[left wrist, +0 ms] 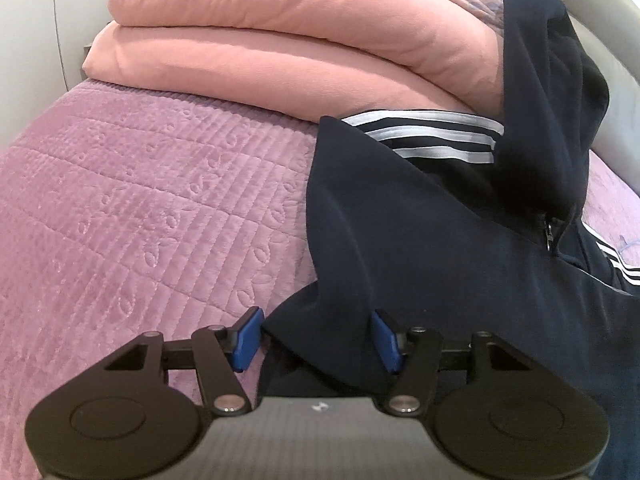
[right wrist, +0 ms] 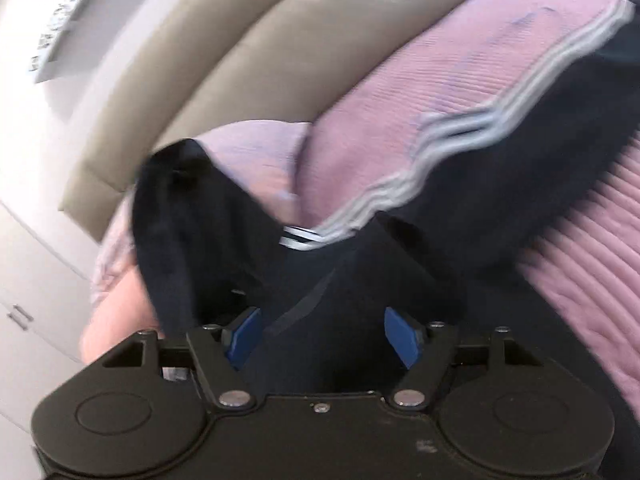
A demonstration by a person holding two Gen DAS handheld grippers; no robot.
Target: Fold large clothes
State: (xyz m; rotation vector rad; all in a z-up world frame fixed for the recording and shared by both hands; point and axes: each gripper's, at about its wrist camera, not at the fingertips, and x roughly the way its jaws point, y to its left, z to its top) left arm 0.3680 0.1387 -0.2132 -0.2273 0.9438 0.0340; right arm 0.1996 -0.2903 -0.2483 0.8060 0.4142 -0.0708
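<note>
Left gripper (left wrist: 316,338) apart, blue pads flanking a fold of navy hoodie (left wrist: 440,248) without pressing. Right gripper (right wrist: 322,336) apart over the same dark, white-striped cloth. Hoodie spread near the pink bedspread's (left wrist: 140,200) far edge, hood against folded peach blankets (left wrist: 280,40); grey headboard (right wrist: 240,60) behind.

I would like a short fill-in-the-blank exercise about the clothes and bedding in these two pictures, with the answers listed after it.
1. The dark navy jacket has ____ stripes along its sleeve.
2. The folded blanket stacked behind the jacket is ____ in colour.
3. The quilted bedspread under the jacket is ____ in colour.
4. The fingers of the left gripper have ____ pads.

Missing words: white; pink; purple; blue
</note>
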